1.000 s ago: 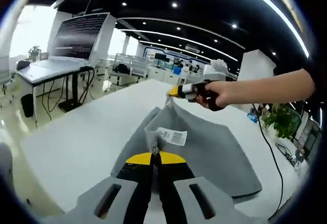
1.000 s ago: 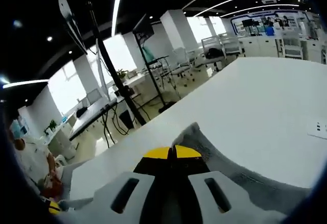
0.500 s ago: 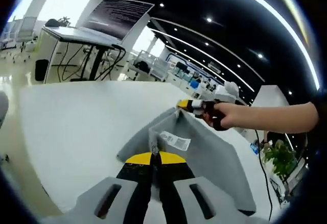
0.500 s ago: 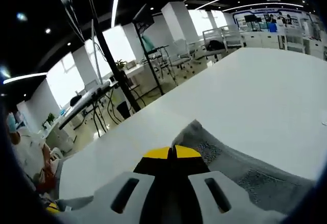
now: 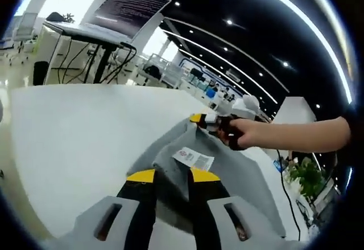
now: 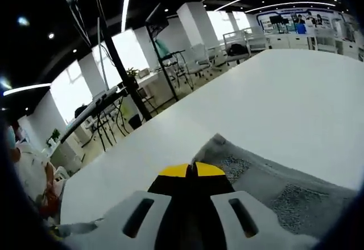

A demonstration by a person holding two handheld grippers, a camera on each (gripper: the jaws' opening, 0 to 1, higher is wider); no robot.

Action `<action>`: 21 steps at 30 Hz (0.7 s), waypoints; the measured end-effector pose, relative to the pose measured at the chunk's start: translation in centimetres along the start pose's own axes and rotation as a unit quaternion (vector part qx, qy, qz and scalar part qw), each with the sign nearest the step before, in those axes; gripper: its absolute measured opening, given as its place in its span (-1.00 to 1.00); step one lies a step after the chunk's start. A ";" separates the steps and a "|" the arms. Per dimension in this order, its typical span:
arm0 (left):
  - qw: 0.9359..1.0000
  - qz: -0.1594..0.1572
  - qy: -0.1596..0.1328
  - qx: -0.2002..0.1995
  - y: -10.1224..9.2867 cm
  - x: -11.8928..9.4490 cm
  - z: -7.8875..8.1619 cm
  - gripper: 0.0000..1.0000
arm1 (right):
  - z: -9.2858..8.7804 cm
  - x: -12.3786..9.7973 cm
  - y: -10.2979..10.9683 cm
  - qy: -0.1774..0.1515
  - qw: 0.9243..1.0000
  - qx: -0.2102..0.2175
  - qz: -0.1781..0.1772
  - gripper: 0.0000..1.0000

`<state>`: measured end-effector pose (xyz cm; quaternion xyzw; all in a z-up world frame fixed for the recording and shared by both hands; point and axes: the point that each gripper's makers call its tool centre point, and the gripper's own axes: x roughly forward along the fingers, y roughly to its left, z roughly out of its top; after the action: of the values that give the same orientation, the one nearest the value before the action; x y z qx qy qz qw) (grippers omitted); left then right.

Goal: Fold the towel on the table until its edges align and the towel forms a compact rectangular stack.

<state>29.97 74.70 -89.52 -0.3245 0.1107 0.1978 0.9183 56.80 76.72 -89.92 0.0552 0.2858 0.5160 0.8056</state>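
Your left gripper (image 5: 172, 175) has its yellow-tipped jaws spread apart, with the grey towel (image 5: 227, 170) lying between and just beyond them; nothing is pinched there. Your right gripper (image 6: 191, 169) has its jaws pressed together on a raised edge of the towel (image 6: 273, 184), which pokes up just past the tips. In the left gripper view you can see that same right gripper (image 5: 206, 119) coming in from the right, held by your hand (image 5: 243, 133), nipping a far corner of the towel and holding it up.

The towel is draped over itself on the white desk (image 5: 74, 130), a fold running between the two grippers, and its white label (image 5: 193, 158) faces up near the middle of the cloth. Its far side slopes down flat onto the desk toward the right.

The desk surface (image 6: 284, 107) is broad, plain and white, stretching well beyond the towel. Past its edge you have an open office: another desk with cables hanging below it and a large dark screen (image 5: 126, 12) above, a black stand pole (image 6: 122, 73), rows of workstations in the distance, bright windows, a black ceiling with long light strips, and a green plant (image 5: 307, 177) off to the right.
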 end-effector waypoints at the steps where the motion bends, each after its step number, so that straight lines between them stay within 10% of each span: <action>1: 1.000 0.009 -0.002 -0.004 0.4 0.0 0.1 -0.63 | 0.1 0.0 0.1 -0.001 1.000 0.001 0.003 -0.98; 12: 0.997 0.038 0.009 0.071 1.8 -0.4 0.5 -0.90 | -0.5 0.3 1.5 0.000 0.999 -0.011 0.037 -0.87; 21: 0.971 0.104 0.032 0.214 2.6 -0.1 0.4 -0.90 | -0.7 -1.3 1.6 0.015 0.997 -0.065 0.038 -0.77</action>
<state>28.81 76.81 -90.58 -0.1136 0.2125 0.2537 0.9368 54.76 76.18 -89.38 0.0059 0.2612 0.5644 0.7830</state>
